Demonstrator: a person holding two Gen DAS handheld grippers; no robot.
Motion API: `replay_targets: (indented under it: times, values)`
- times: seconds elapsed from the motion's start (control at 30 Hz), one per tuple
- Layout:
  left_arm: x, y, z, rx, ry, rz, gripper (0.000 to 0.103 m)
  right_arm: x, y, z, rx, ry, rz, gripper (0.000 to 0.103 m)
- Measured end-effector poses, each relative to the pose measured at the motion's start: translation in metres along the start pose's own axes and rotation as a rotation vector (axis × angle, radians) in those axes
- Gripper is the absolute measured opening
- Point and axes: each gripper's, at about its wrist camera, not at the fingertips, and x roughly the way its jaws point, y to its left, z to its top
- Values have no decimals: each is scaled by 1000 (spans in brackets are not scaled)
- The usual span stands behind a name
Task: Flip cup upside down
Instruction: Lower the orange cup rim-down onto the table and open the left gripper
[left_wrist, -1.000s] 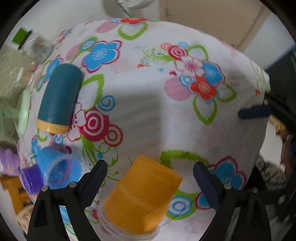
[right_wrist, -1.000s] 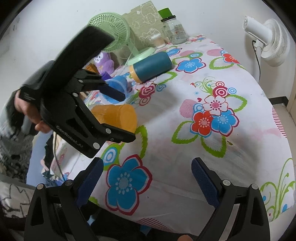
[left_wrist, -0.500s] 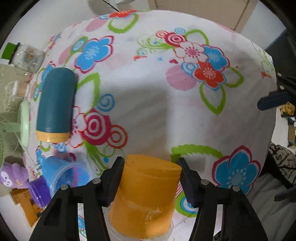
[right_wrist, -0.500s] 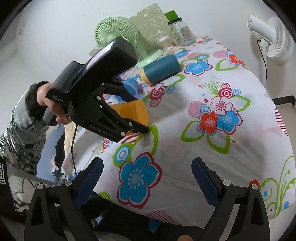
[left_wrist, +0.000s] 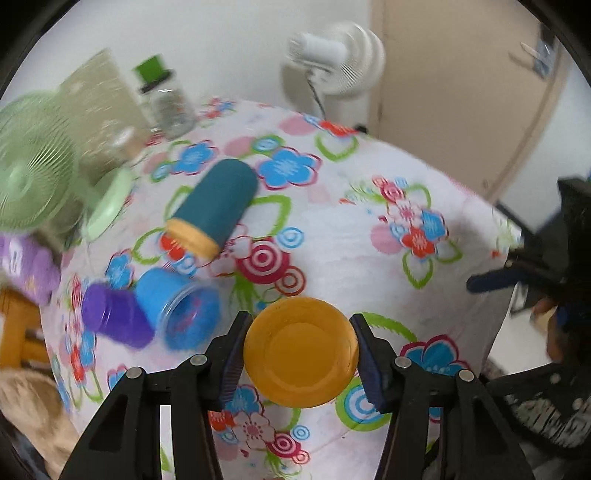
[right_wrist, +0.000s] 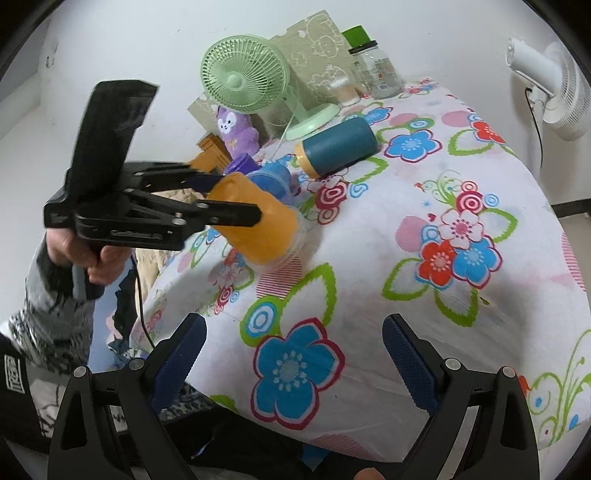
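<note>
The orange cup (left_wrist: 301, 350) is clamped between the fingers of my left gripper (left_wrist: 300, 360), with its closed base facing the left wrist camera. In the right wrist view the orange cup (right_wrist: 258, 221) is tilted and lifted, its clear rim low near the flowered tablecloth (right_wrist: 424, 258), held by the left gripper (right_wrist: 236, 205). My right gripper (right_wrist: 295, 354) is open and empty, hovering over the table's near edge.
A teal tumbler (left_wrist: 214, 210) with a yellow band lies on its side. A blue cup (left_wrist: 177, 299) and a purple cup (left_wrist: 110, 314) lie beside it. A green desk fan (right_wrist: 245, 79), a glass jar (right_wrist: 376, 62), a purple plush (right_wrist: 236, 131) and a white fan (right_wrist: 546, 85) stand at the back.
My left gripper closed on the orange cup, lifted it and turned it, so the base now faces the camera. The right gripper stayed open in place.
</note>
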Motion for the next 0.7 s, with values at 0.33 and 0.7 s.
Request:
replay_targets:
  times: [0.33,0.7]
  values:
    - [-25,29,-35,-190,-91,48,64,11,32,3,-70,28,11,98]
    - [-36,44,-60,-334,-158,21,90,25,40,8,-96,44,-111,98]
